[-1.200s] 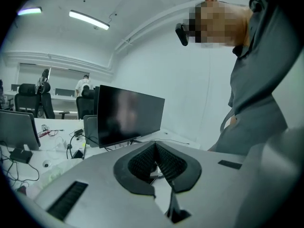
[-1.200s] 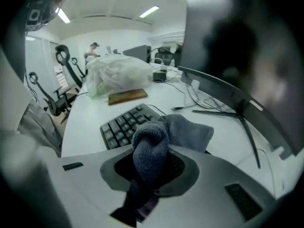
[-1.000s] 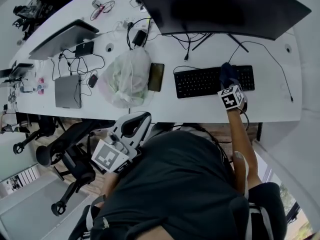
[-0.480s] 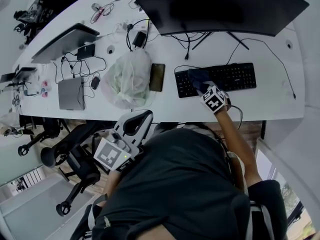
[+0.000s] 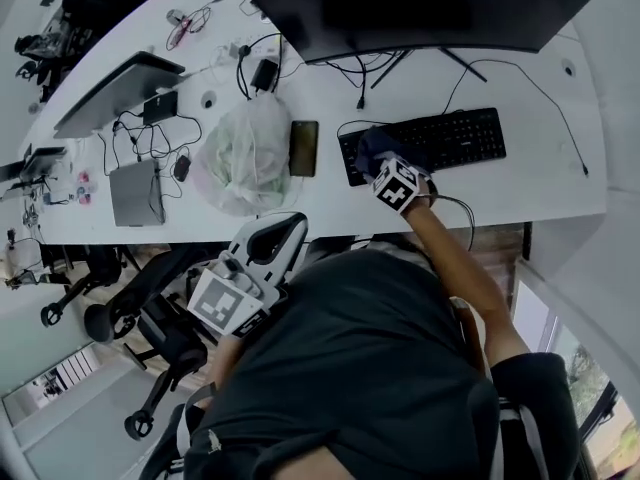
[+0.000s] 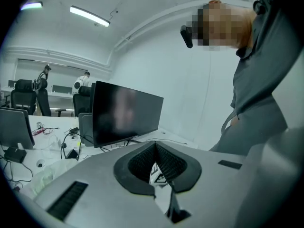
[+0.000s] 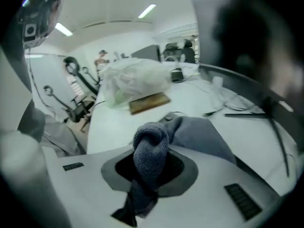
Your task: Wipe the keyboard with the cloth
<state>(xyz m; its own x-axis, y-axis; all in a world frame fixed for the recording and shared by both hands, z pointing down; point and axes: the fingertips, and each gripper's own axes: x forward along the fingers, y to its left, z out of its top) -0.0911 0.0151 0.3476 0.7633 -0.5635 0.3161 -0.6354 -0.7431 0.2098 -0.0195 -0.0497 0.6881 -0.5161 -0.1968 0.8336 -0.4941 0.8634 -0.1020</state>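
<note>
Open-plan office with plain white walls (image 6: 190,80) and long strip lights (image 6: 89,16) on the ceiling. One long white desk (image 5: 545,188) runs right across, with black wheeled office chairs (image 5: 150,318) along its near edge on a pale grey floor (image 5: 70,438). More high-backed chairs (image 6: 23,96) sit by the far wall

We see a bright, even light: long ceiling lamps (image 6: 88,15) glow overhead, and the white desk (image 5: 560,183) shows only faint shadows. Every view bends strongly toward its edges, and both gripper views have dark, rounded corners. In the right gripper view the cloth (image 7: 151,151) is rather sharp, while the upper right part is one dark blur.
</note>
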